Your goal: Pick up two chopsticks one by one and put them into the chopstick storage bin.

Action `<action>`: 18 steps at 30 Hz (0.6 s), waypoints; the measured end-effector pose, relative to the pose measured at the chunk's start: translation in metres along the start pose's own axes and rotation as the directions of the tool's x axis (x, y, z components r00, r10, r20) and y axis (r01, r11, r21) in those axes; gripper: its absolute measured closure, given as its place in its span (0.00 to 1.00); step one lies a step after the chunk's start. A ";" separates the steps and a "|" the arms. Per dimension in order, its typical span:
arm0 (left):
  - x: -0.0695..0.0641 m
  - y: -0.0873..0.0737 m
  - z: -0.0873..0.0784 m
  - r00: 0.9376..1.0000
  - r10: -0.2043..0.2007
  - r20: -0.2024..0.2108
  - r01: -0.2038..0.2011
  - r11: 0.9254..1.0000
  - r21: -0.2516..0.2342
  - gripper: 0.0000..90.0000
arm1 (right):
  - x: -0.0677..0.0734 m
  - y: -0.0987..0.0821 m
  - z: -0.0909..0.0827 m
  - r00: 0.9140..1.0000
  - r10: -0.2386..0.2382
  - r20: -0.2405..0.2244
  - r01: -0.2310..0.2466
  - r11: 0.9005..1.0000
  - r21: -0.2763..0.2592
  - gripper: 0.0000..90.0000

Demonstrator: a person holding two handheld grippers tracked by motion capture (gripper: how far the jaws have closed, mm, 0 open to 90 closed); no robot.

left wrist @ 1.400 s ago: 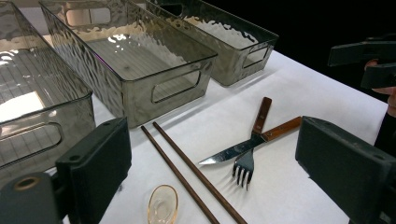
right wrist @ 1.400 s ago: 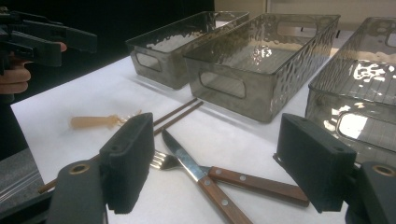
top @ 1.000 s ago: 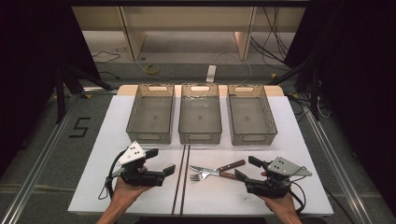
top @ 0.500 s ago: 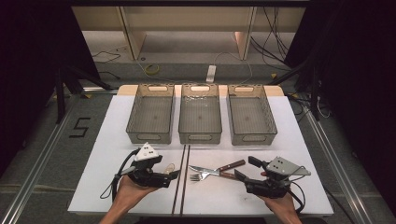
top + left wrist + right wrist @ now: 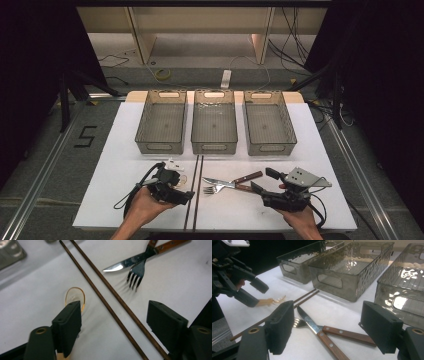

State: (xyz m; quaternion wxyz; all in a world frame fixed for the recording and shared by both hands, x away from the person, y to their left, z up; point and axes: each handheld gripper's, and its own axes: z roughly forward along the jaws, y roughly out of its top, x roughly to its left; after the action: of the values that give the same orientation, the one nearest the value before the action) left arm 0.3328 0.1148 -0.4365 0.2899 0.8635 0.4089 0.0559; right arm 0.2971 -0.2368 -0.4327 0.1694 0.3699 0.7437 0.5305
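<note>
Scene: a white desk [image 5: 112, 165] carries three empty grey bins [image 5: 214, 147] in a row across its far half; loose cutlery lies along the near edge.

Target item: what looks like an amber translucent spoon [image 5: 75, 298]. It lies flat on the desk close to the near edge, left of centre and just left of the chopsticks [image 5: 100, 293].

Left gripper [image 5: 189, 190]: the jaws are spread and have just been closing. One jaw stands over the spoon's handle end. The gap between the jaws spans the two chopsticks, and no pad presses on anything yet.

Right gripper [image 5: 262, 180]: the jaws are spread wide and hold nothing. It sits low near the near edge, right of centre, and points at the knife [image 5: 235, 181] and fork [image 5: 212, 190].

Knife and fork: crossed over each other and touching, just right of the chopsticks, wooden handles toward the right edge.

Step in hand: judged to be the approach and closing for the first pick, the spoon. All bins are empty, so the sorting is at its start.

Next move requires: centring the spoon handle between the pads before they close fully. The far jaw should come inside the chopsticks so that they are not caught as well.

Risk: the thin, flat spoon may slide on the desk or slip under the pad instead of being pinched.
</note>
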 end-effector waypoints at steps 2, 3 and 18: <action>-0.001 0.001 0.004 1.000 -0.003 -0.001 0.003 1.000 0.031 0.38 | 0.000 0.000 0.000 1.000 0.000 0.000 0.000 1.000 0.002 0.31; -0.001 0.001 0.004 1.000 -0.003 -0.001 0.003 1.000 0.031 0.39 | 0.000 0.000 0.000 1.000 0.001 0.001 -0.001 1.000 0.003 0.31; -0.010 0.006 0.032 0.999 0.039 -0.009 -0.037 0.980 0.197 0.61 | 0.000 0.000 0.001 1.000 0.002 -0.017 -0.002 1.000 0.013 0.31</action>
State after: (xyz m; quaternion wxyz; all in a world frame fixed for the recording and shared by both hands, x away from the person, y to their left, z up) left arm 0.3409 0.0897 -0.4582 0.1995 0.8952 0.3977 0.0264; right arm 0.2977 -0.2360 -0.4333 0.1601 0.3670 0.7482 0.5290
